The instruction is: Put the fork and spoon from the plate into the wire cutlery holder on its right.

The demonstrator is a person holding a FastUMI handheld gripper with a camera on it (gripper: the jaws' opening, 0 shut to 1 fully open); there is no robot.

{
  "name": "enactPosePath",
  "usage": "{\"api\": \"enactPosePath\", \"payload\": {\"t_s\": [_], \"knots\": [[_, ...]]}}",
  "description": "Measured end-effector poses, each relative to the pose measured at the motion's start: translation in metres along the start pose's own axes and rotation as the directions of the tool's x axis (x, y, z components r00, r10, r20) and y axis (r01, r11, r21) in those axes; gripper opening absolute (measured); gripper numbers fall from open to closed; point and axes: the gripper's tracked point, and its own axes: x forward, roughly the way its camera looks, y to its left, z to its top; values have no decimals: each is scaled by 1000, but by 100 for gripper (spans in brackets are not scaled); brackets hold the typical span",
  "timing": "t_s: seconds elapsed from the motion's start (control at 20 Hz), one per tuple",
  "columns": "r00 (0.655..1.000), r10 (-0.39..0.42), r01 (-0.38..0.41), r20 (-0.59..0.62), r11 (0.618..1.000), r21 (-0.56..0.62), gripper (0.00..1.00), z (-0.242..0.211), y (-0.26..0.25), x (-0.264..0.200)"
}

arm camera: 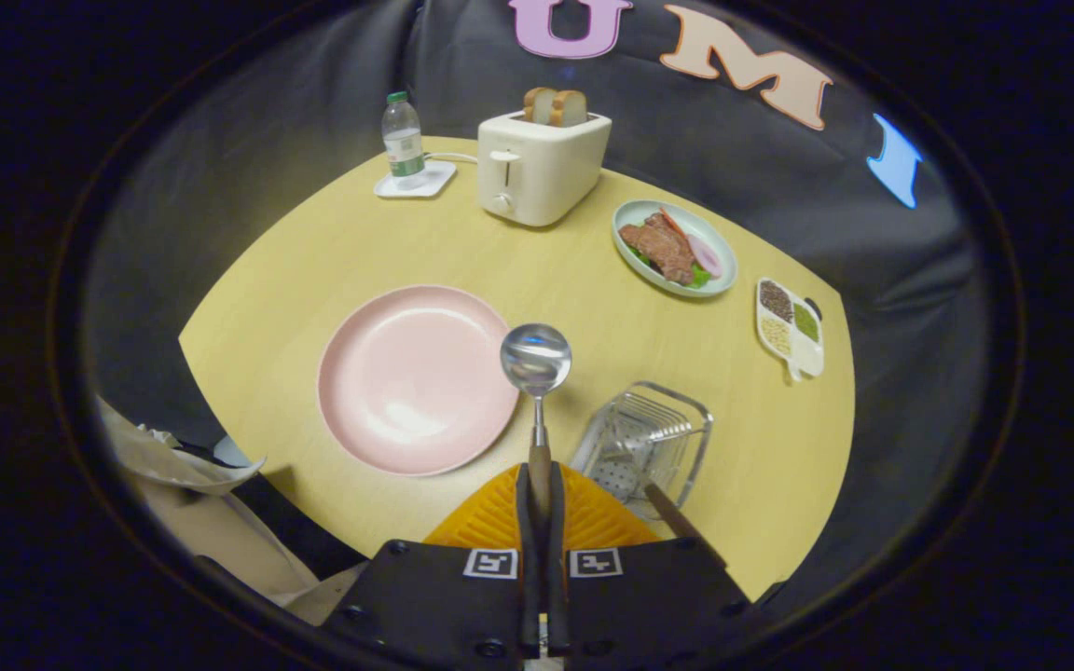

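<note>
The round wooden table (332,252) carries everything, its pale top curving away toward the dark cloth wall. On its near-left part sits the pink plate (406,382), bare of cutlery, its right rim lying just under the raised spoon bowl. At the far side stands a cream toaster (542,168) with two slices of bread (556,106) sticking out of its slots; left of it a small water bottle (403,138) stands on a white coaster (414,180). Right of the toaster lies an oval dish of meat and vegetables (675,248), and further right, near the table's edge, a small divided tray of grains (789,328).

The wire cutlery holder (649,438) stands to the right of the pink plate, just ahead and right of the fingers. A brown handle (677,522) leans out of its near side — whether it belongs to the fork cannot be told, since its head is hidden among the wires.

The gripper (540,508) hovers at the near edge of the table, between the plate and the holder. Its fingers are pressed together on the brown handle of the spoon (536,373), pinching it from both sides. The spoon points straight ahead of the fingers, its shiny bowl lifted off the plate and hanging over the plate's right rim — left of the holder, not yet above it.

At the near left, off the table, a person's pale sleeve (183,475) shows.
</note>
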Motion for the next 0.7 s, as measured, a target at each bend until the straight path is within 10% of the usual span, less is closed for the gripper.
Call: {"api": "enactPosePath", "payload": {"t_s": [0.7], "knots": [[969, -30, -13, -247, 985, -171, 6, -28, -74, -20]]}}
